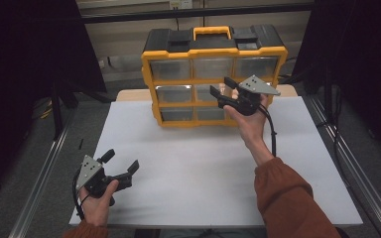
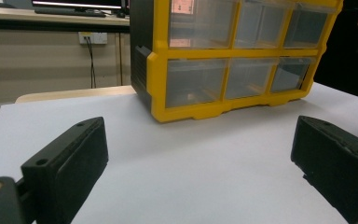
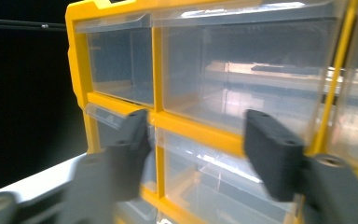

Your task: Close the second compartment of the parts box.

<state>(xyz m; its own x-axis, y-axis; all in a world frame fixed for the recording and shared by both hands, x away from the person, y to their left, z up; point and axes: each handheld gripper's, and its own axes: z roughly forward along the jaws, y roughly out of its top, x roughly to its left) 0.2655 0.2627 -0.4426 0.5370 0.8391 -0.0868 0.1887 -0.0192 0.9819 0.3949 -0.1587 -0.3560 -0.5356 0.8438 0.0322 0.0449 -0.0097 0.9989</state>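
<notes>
R gripper (image 1: pixel 222 88), jaws spread, empty, at cabinet (image 1: pixel 213 74) mid-frame; L gripper (image 1: pixel 121 166) spread, lower left. Risk: R jaws bump drawer front, shove cabinet back.

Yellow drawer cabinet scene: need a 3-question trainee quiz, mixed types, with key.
1. True or false: the yellow and black plastic drawer cabinet with clear drawers lies flat on its back on the white table sheet.
2. Which gripper is raised at the cabinet's front? A) left gripper B) right gripper C) both
3. Fill in: the cabinet's clear drawer fronts form ___ rows of three.

Key:
1. False; it stands upright, its yellow carry handle on top.
2. B; its jaws are open near the middle row, while the left gripper is low over the sheet, also open.
3. Three.
</notes>
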